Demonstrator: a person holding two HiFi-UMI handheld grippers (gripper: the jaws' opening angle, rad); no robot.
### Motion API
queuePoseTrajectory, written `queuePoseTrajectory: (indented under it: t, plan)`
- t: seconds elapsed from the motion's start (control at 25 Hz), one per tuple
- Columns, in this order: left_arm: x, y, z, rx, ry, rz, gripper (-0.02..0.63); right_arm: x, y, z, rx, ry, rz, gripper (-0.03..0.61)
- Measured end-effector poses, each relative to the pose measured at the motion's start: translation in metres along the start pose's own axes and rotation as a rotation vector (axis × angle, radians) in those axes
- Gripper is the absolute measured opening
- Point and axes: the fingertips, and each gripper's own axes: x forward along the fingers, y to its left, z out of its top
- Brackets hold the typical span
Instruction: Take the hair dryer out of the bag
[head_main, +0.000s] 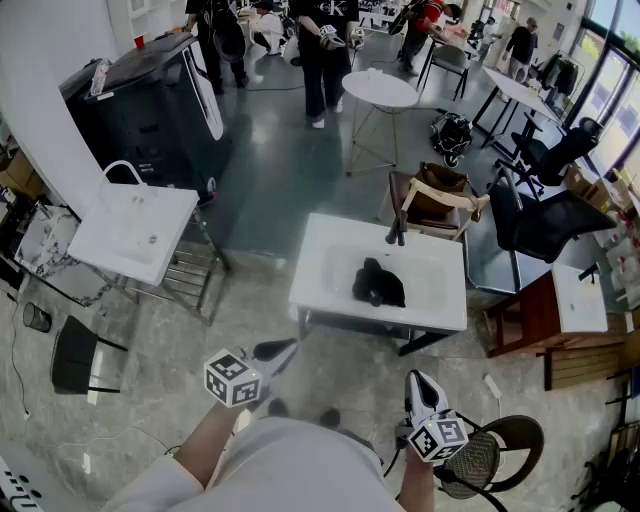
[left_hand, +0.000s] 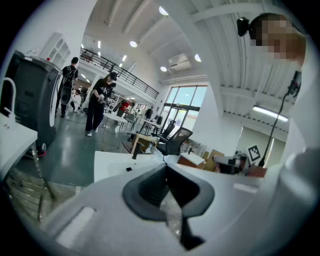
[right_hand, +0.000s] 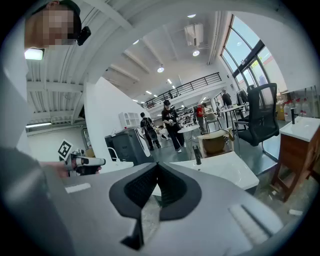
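Observation:
A black bag lies crumpled in the middle of a white basin-shaped table, near a black tap. No hair dryer shows. Both grippers hang in front of the table, well short of it, over the floor. My left gripper is shut with nothing between its jaws; its own view shows the dark pads meeting with the table beyond. My right gripper is likewise shut and empty, pads together, facing the table and tap. The jaws hide the bag in both gripper views.
A second white basin table stands to the left. A wooden chair is behind the main table, black office chairs and a wooden cabinet to its right. A round table, a dark machine and standing people fill the back.

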Motion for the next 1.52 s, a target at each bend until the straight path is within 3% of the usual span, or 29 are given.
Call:
queuePoseTrajectory:
  t: [0.8,1.52]
  plan:
    - [0.019,-0.008,-0.002,-0.010,0.013,0.033,0.000,0.003,-0.017,0.010,-0.003,-0.011,0.048,0.006]
    - [0.055,-0.058,-0.024,-0.057,-0.031,0.105,0.000,-0.034,-0.079,0.001,-0.013,0.033,0.102,0.006]
